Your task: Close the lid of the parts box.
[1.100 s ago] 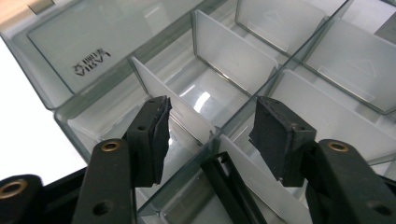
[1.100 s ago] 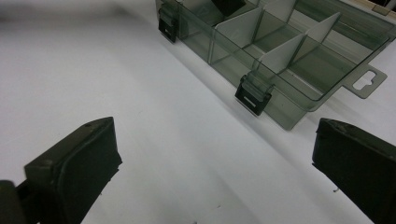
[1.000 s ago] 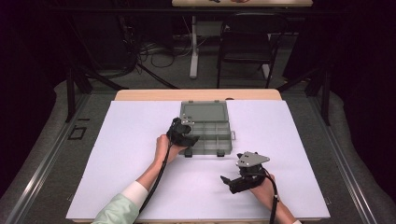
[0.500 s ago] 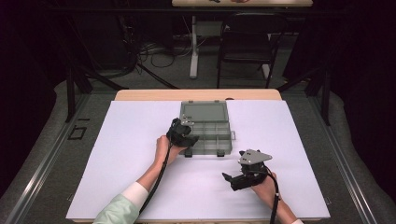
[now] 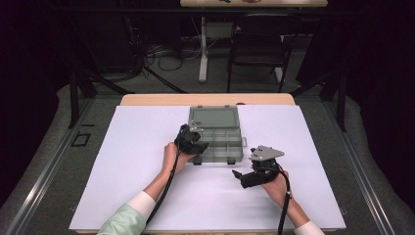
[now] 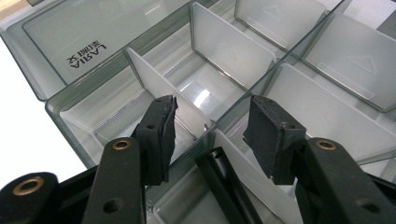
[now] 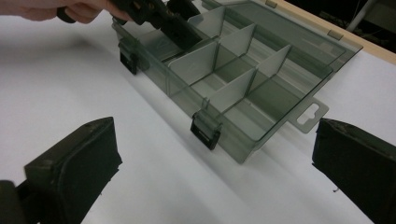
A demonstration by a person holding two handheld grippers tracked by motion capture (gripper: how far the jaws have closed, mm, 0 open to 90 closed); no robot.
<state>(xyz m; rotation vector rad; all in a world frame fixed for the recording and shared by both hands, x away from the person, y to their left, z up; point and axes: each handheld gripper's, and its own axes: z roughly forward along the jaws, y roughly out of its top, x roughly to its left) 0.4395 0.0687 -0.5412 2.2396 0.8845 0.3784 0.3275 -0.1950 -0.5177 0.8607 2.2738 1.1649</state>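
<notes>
Centrally, open organizer box (image 5: 218, 134) on white table (image 5: 132, 161), left tongs (image 6: 210, 135) spread over divider (image 6: 161, 88), right tongs (image 7: 210, 163) spread nearby.

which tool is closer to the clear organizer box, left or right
Left. The left tool is right over the organizer box at its near-left corner, jaws open above a divider. The right tool sits apart on the white table, nearer the person.

Bright overhead light, dark surround, sharp pictures.

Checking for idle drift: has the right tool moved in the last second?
Barely: the right tool has slid slightly toward the table's near edge, a little farther from the open box.
</notes>
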